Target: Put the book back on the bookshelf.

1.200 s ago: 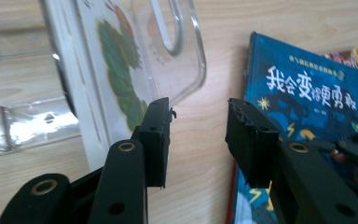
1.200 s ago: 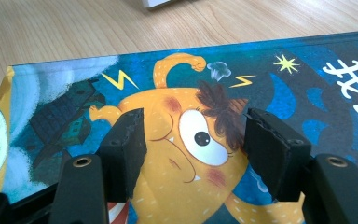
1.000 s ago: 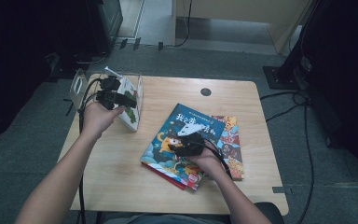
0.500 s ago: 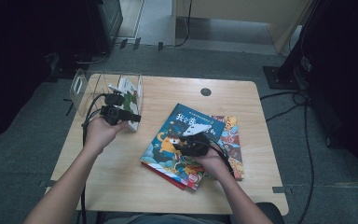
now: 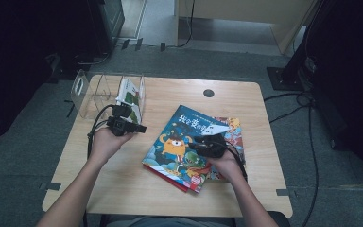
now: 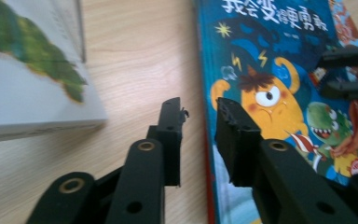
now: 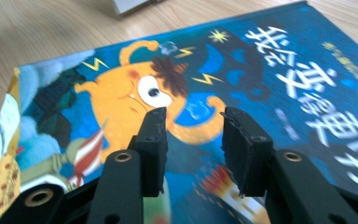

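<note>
— Where's the blue book [image 5: 189,142] from our grippers?

— It lies flat on the tabletop [image 5: 123,189], topmost of a small stack, directly under our right gripper [image 5: 199,140] and just to the right of our left gripper [image 5: 139,127]. In the right gripper view the book [image 7: 242,93] spreads beneath the jaws, with the orange one-eyed monster on its cover just past the tips.

— Is the right gripper [image 7: 193,140] holding it?

— No. Its jaws have just been closing, yet a gap remains between them with nothing caught in it; they hover above the cover, released.

— And the left?

— In the left gripper view, our left gripper [image 6: 200,121] points down at the book's [image 6: 270,93] left edge: one jaw is over bare tabletop [image 6: 135,56], the other over the cover. These jaws have just been closing too, and they're close together but not clamped on anything. We can't tell whether the tips touch the wood.

— What's under the blue book?

— A red-edged book [image 5: 170,176] peeks out on the side nearest us, and another colourful one [image 5: 234,135] sticks out beyond the right gripper.

— Anything else close by?

— Behind the left gripper stands a clear file holder [image 5: 94,92] with a white-and-green book [image 5: 130,94] upright in its nearest slot. The same book [image 6: 23,79] appears to the left of the jaws in the left gripper view. The right gripper's [image 6: 342,70] tips show at the far right there, over the cover.
</note>
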Demonstrator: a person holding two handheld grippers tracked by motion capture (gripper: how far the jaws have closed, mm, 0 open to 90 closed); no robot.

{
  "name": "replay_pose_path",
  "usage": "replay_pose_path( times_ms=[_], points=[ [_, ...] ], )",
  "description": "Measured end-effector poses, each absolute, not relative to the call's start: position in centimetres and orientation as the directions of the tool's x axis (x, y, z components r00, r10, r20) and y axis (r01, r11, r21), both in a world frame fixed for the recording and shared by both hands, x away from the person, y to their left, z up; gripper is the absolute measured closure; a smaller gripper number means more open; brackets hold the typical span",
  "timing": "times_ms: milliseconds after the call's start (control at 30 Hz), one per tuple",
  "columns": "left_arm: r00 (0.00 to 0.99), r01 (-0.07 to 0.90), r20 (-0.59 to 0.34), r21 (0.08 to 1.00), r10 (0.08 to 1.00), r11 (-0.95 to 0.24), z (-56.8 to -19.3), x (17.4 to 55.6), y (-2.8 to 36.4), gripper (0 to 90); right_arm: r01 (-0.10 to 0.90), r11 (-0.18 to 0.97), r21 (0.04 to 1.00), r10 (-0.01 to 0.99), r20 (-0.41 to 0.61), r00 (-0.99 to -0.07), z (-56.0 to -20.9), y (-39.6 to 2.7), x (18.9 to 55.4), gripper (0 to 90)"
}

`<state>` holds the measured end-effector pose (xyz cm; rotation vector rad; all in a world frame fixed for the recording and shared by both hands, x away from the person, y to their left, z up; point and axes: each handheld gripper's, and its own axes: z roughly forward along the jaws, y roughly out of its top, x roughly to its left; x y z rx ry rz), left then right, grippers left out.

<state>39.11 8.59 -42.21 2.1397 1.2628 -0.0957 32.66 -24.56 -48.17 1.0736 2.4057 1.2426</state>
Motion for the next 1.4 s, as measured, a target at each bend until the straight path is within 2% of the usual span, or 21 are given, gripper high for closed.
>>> replay_pose_path(
  times_ms=[233,400,467,500,567,600,767,900,1000,1100,1400],
  points=[
    [0.591,0.773,-0.363,0.509,0.720,-0.378,-43.6,38.6,7.7,82.2,0.513,0.353,0.782,0.729,0.114,-0.675,-48.4,-27.5,31.9,60.9],
    [0.605,0.764,-0.371,0.520,0.705,-0.382,-44.2,38.5,7.8,84.1,0.541,0.338,0.771,0.764,0.111,-0.636,-48.5,-29.3,31.6,63.8],
    [0.611,0.759,-0.374,0.528,0.698,-0.382,-44.3,38.6,7.9,85.8,0.563,0.308,0.767,0.784,0.130,-0.607,-48.6,-30.4,31.5,68.8],
    [0.616,0.758,-0.395,0.534,0.681,-0.376,-44.7,38.6,8.2,87.5,0.583,0.284,0.761,0.802,0.145,-0.579,-48.7,-31.4,31.3,74.1],
    [0.621,0.755,-0.389,0.532,0.681,-0.384,-44.9,38.5,8.3,88.3,0.603,0.271,0.750,0.810,0.161,-0.564,-48.7,-32.0,31.2,75.1],
    [0.617,0.762,-0.398,0.519,0.679,-0.388,-45.4,38.4,8.4,89.4,0.635,0.249,0.732,0.828,0.178,-0.531,-49.0,-33.0,30.9,79.2],
    [0.629,0.758,-0.410,0.511,0.660,-0.405,-46.1,38.4,8.3,89.7,0.659,0.222,0.719,0.859,0.175,-0.481,-49.9,-34.7,30.7,83.9],
    [0.640,0.753,-0.423,0.512,0.641,-0.413,-46.5,38.2,8.2,87.4,0.667,0.162,0.727,0.867,0.218,-0.448,-50.2,-35.6,30.7,85.0],
    [0.644,0.746,-0.387,0.509,0.660,-0.429,-46.7,38.0,8.4,89.4,0.664,0.180,0.725,0.878,0.185,-0.441,-50.0,-35.7,30.5,86.3],
    [0.636,0.752,-0.392,0.507,0.665,-0.421,-46.8,37.9,8.6,90.0,0.662,0.197,0.723,0.883,0.164,-0.441,-49.9,-35.7,30.3,87.7],
    [0.632,0.759,-0.401,0.495,0.663,-0.423,-47.6,37.2,8.2,89.7,0.646,0.189,0.740,0.872,0.176,-0.457,-50.3,-35.4,30.8,89.6]
  ],
)
